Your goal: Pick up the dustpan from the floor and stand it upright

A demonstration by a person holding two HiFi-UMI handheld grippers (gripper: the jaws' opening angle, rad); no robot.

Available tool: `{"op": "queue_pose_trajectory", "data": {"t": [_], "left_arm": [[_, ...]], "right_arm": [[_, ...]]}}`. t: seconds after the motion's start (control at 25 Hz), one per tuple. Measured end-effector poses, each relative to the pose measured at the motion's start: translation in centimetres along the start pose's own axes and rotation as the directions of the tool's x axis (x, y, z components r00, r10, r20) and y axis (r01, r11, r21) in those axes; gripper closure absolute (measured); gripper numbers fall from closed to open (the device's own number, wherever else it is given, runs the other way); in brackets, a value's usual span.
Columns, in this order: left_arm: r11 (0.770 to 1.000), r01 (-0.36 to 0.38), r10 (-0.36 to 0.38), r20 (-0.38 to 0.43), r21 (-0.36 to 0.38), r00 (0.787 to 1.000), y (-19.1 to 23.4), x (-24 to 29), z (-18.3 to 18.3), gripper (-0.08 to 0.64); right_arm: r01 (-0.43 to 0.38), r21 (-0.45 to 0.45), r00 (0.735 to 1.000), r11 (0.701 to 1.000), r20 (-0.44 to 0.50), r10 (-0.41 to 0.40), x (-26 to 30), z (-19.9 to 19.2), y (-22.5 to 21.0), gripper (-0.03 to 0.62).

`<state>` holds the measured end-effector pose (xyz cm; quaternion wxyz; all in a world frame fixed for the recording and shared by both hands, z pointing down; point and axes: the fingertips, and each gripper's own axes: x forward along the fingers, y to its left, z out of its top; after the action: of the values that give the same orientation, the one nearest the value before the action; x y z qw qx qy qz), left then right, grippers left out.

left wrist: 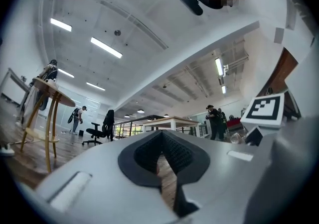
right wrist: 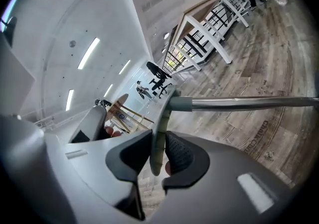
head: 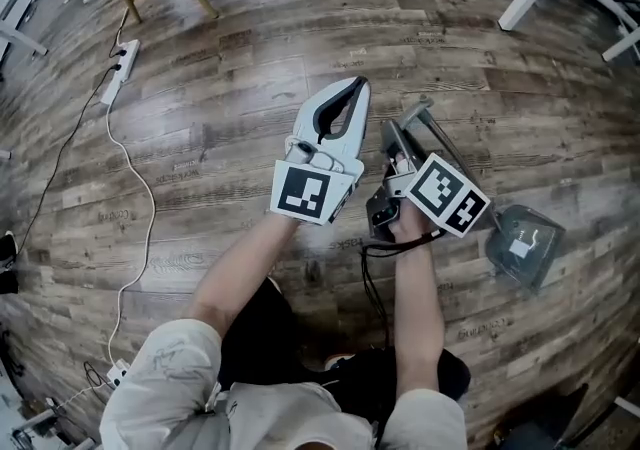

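Grey-brown wood-plank floor (head: 250, 58) lies well below both hands. The grey plastic long-handled dustpan (head: 524, 244) looks light and stiff, though pan-heavy on its thin metal tube (right wrist: 249, 102), so it will likely swing. Its flat grey-green plastic end grip (right wrist: 157, 128) is the sensible hold. The right gripper (right wrist: 158, 151) has its jaws part closed on that grip, the tube running off to its right. The pan sits down by the floor, touching or not I cannot tell. The white left gripper (head: 355, 86) is closed, empty, just beside
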<state>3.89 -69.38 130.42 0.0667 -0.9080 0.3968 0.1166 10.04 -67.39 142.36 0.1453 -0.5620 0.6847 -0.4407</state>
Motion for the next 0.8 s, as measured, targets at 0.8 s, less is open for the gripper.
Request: {"op": "queue_pose_trajectory", "data": {"t": [0.8], "left_arm": [[0.995, -0.096, 0.096, -0.001, -0.011, 0.995, 3.6, 3.6, 1.1, 0.540]], "right_arm": [[-0.344, 0.117, 0.935, 0.932, 0.134, 0.328, -2.5, 8.0, 12.1, 0.505]]}}
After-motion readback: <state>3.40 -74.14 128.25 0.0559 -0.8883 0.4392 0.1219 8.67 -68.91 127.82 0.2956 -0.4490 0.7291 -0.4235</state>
